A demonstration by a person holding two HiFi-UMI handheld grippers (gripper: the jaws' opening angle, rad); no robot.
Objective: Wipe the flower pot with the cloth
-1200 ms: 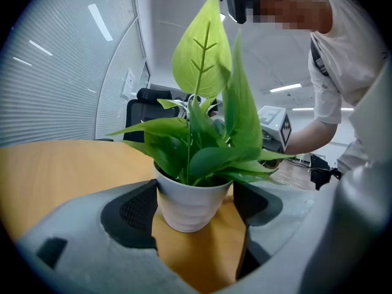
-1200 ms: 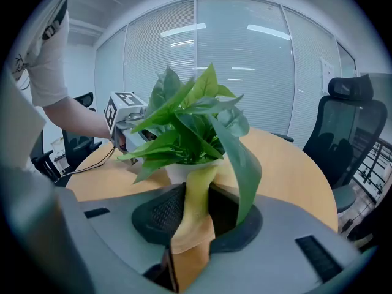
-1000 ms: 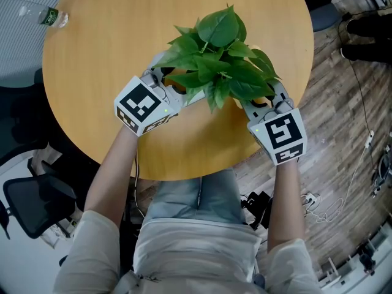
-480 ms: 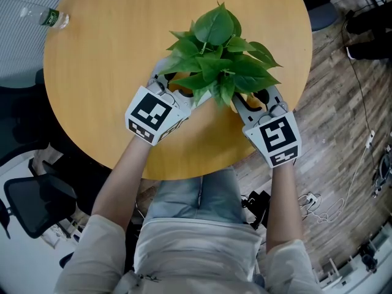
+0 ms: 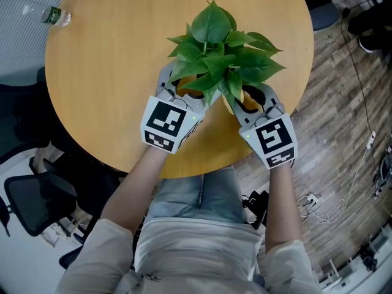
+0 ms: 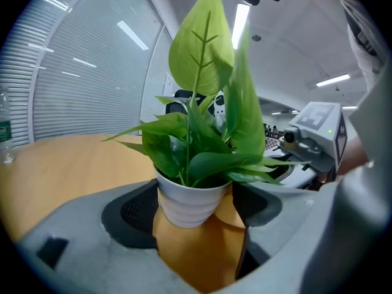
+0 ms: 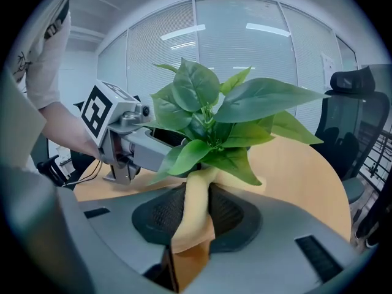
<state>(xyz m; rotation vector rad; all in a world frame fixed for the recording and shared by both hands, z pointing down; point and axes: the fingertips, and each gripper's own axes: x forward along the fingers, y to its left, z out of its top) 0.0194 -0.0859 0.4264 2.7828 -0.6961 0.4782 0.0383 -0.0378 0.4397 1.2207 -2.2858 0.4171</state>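
A white ribbed flower pot (image 6: 187,204) with a leafy green plant (image 5: 220,54) stands near the front edge of the round wooden table (image 5: 110,72). My left gripper (image 5: 184,89) reaches in from the lower left. Its jaws stand wide on either side of the pot, and the dark pads (image 6: 131,216) lie against the pot's wall. My right gripper (image 5: 250,98) comes in from the lower right, shut on a pale yellow cloth (image 7: 196,219). The cloth runs up from the jaws to the pot, under the leaves. In the head view the foliage hides most of the pot.
A plastic water bottle (image 5: 52,16) lies at the table's far left. A dark office chair (image 5: 37,204) stands left of the person. Cables (image 5: 318,207) lie on the wooden floor at the right. The table edge runs just below both grippers.
My left gripper has swung rightward round the pot, and the plant has turned with it, its top leaf shifting left. The right gripper has hardly moved.
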